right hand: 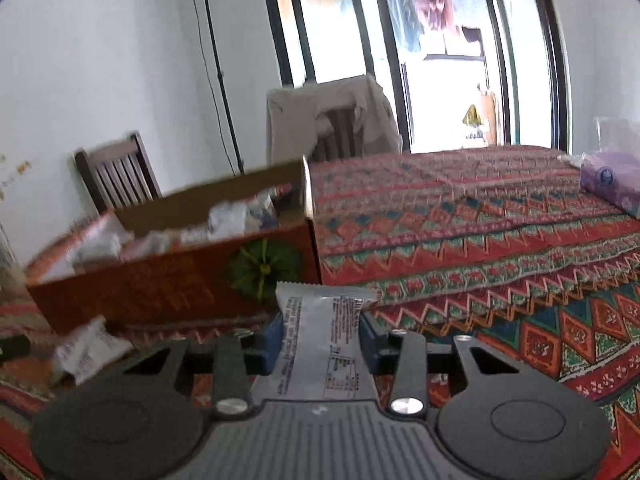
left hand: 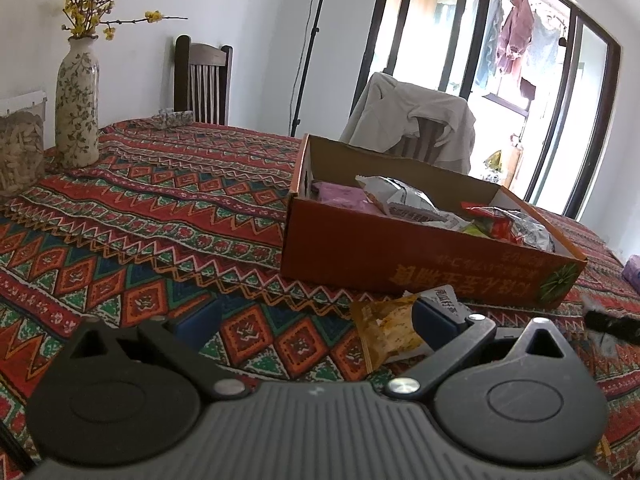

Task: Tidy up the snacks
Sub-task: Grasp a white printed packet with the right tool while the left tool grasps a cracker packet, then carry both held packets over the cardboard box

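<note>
Left tongs [left hand: 316,320]: my jaws stand wide apart over the patterned tablecloth [left hand: 140,216], clamping nothing; a yellow snack packet [left hand: 384,326] lies against the inner side of one blue finger.
Right tongs [right hand: 322,336]: my blue pads are closed on a silver-white snack wrapper [right hand: 320,344], which stands up between them.
Snack box [left hand: 400,256]: an orange cardboard tray on the table, holding assorted wrapped snacks.
Loose item: a white packet [right hand: 90,350] on the cloth in front of the box.
</note>
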The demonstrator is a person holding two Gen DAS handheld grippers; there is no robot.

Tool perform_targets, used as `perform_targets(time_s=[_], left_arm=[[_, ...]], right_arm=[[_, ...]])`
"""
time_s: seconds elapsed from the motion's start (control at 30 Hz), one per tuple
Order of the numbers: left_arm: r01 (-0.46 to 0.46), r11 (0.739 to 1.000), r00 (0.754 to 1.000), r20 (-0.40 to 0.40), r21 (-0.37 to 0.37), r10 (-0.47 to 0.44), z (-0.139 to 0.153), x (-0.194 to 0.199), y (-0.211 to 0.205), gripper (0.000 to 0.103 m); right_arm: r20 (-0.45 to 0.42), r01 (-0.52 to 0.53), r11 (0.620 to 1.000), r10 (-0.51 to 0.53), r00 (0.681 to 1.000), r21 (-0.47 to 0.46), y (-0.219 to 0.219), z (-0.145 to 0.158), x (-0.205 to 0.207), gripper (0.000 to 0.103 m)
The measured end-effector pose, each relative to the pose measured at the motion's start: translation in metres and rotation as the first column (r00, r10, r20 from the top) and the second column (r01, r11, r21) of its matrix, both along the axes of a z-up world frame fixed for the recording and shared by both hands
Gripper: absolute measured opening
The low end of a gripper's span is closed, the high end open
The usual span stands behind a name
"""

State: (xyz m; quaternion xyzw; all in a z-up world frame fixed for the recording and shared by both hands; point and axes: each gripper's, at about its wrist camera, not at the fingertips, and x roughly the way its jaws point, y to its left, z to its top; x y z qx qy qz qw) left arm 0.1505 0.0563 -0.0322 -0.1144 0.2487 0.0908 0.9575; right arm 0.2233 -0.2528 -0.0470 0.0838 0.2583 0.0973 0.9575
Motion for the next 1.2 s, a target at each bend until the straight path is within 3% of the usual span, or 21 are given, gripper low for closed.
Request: perform_targets(time_s=[0.17,0.53,0.73,0.97,1.07,1.2], left_arm=[[-0.005,0.999,1.000,-0.004,0.036,0.005,0.005,0.001,-0.007,0.103],[0.068,0.996,0.997,-0.052,0.050,-0.065,0.024,0.024,-0.036,0.103],[0.079,0.997,0.991,-0.114,0.012,-0.077,0.020,0.046,-0.046,0.103],[0.080,0.996,0.984,-0.160,0.031,-0.074,0.009,0.065,-0.060,0.103],[0.059,0.998,0.984,-0.171,0.002,-0.058,0.003,0.071,-0.056,0.102],[0.034,0.994,0.984,-0.170,-0.104,-0.051,-0.008,0.072,-0.041,0.088]], right_arm=[[0.064,-0.023,0.999,0.020,0.998,0.032,-0.003,0.006,-0.006,0.040],[0.084,-0.018,0.993,0.008,0.996,0.119,-0.015,0.007,-0.009,0.040],[0.081,-0.020,0.990,0.008,0.997,0.141,-0.020,0.006,-0.009,0.040],[0.090,-0.022,0.990,0.009,0.996,0.137,-0.020,0.007,-0.011,0.040],[0.090,-0.022,0.990,0.009,0.996,0.138,-0.020,0.007,-0.011,0.040],[0.086,-0.024,0.990,0.012,0.996,0.140,-0.020,0.007,-0.010,0.040]])
